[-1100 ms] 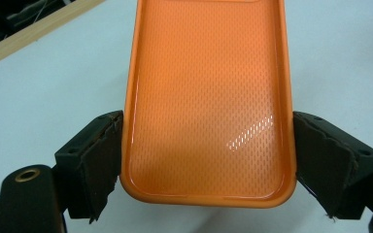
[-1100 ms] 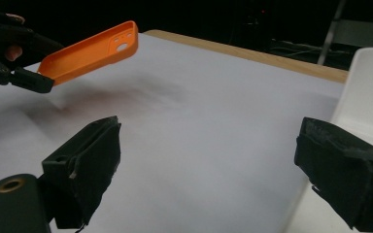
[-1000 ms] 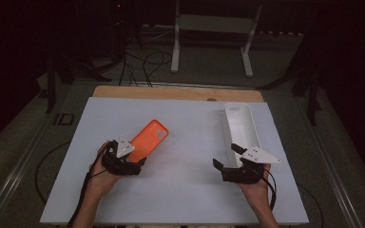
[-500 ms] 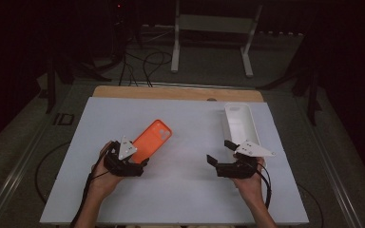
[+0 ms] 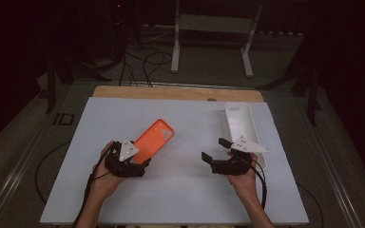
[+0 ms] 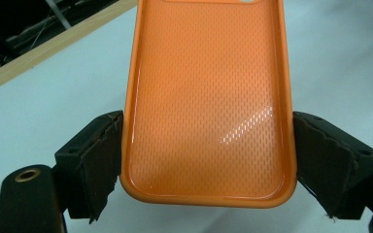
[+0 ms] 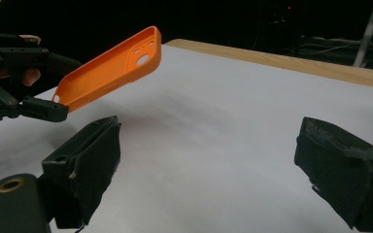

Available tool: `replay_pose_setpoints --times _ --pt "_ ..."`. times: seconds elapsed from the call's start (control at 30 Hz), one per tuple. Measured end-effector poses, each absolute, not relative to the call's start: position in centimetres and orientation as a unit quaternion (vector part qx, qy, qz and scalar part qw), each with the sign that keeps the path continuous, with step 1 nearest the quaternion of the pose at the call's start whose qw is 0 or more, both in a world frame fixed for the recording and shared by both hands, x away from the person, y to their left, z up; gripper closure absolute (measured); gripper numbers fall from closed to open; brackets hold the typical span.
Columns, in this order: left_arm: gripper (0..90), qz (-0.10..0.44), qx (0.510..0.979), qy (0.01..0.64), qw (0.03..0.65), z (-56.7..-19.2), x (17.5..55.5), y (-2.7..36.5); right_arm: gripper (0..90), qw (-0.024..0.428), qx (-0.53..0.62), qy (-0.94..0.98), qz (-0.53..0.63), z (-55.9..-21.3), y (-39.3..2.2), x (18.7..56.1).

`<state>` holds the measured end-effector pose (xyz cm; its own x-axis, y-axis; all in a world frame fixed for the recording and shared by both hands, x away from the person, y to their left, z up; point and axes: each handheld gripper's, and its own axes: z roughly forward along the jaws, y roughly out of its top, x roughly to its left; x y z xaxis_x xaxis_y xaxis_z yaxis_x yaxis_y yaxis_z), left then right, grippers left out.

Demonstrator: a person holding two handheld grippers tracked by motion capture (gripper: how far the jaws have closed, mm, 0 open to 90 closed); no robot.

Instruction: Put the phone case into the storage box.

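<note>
An orange phone case [image 5: 154, 140] is lifted off the white table top, tilted up and away, hollow side up. My left gripper [image 5: 137, 160] is shut on its near end, one pad on each long side [image 6: 206, 160]. The case's ribbed inside [image 6: 209, 97] faces the left gripper view. My right gripper [image 5: 214, 149] is open and empty, pointing left across the table toward the case. In the right gripper view [image 7: 209, 160] its jaws stand wide apart over bare table, and the case [image 7: 111, 65] with its camera holes hangs at upper left in the left gripper [image 7: 29, 97].
A white oblong tray-like piece [image 5: 240, 126] lies at the right of the table, just behind my right hand. The white table top [image 5: 185, 199] has a wooden far edge [image 5: 171, 92]. A metal stand [image 5: 214, 28] and cables are on the floor beyond.
My right gripper has shifted left, away from the white piece and toward the middle of the table. The left gripper and the orange case have hardly moved.
</note>
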<state>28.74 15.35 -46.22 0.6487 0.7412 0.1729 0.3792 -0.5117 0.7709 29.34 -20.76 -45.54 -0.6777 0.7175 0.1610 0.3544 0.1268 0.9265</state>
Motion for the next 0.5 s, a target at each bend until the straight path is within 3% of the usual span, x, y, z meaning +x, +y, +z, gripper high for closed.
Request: replay_pose_setpoints --times 0.5 --pt "16.2 0.254 0.83 0.325 0.375 -45.6 28.3 14.8 9.3 0.156 0.343 0.744 0.551 -44.7 -17.7 30.2"
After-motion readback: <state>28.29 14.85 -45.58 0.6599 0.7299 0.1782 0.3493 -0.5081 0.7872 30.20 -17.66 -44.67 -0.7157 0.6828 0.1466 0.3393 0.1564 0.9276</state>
